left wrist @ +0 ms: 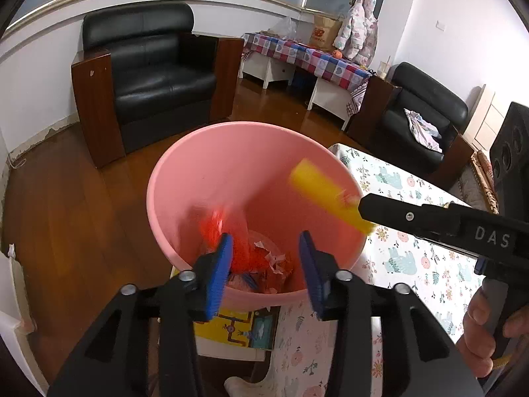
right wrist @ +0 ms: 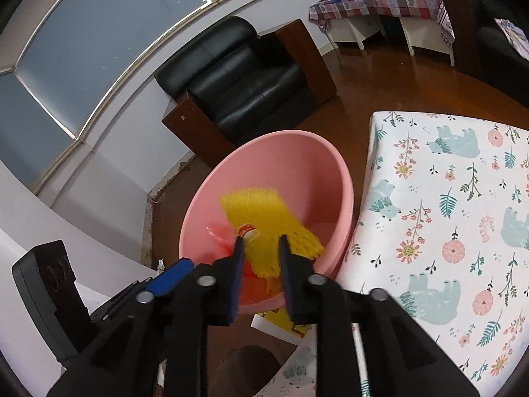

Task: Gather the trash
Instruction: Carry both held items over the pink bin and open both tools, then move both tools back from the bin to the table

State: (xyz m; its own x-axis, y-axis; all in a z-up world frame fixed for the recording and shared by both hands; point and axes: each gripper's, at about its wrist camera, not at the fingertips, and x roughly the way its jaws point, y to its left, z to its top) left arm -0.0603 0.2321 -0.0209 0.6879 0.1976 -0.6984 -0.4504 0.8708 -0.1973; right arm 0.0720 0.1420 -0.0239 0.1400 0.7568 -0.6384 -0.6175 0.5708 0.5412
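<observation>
A pink basin [left wrist: 205, 165] sits beside the table and holds red mesh [left wrist: 215, 228] and scraps of wrapper. My left gripper [left wrist: 264, 258] is open over its near rim, with the blurred red mesh just by its left pad. My right gripper [right wrist: 261, 258] holds a yellow foam net [right wrist: 261, 211] between its pads over the basin [right wrist: 297, 152]. In the left wrist view the net [left wrist: 317, 188] sticks out from the right gripper's tip [left wrist: 360, 206] above the basin's right side.
A table with a floral bear cloth [right wrist: 446, 198] stands right of the basin. A yellow picture book [left wrist: 238, 327] lies under the basin. A black armchair [left wrist: 152, 66] stands behind, a second one [left wrist: 416, 122] and a checked-cloth bench [left wrist: 307, 56] farther back. Wooden floor.
</observation>
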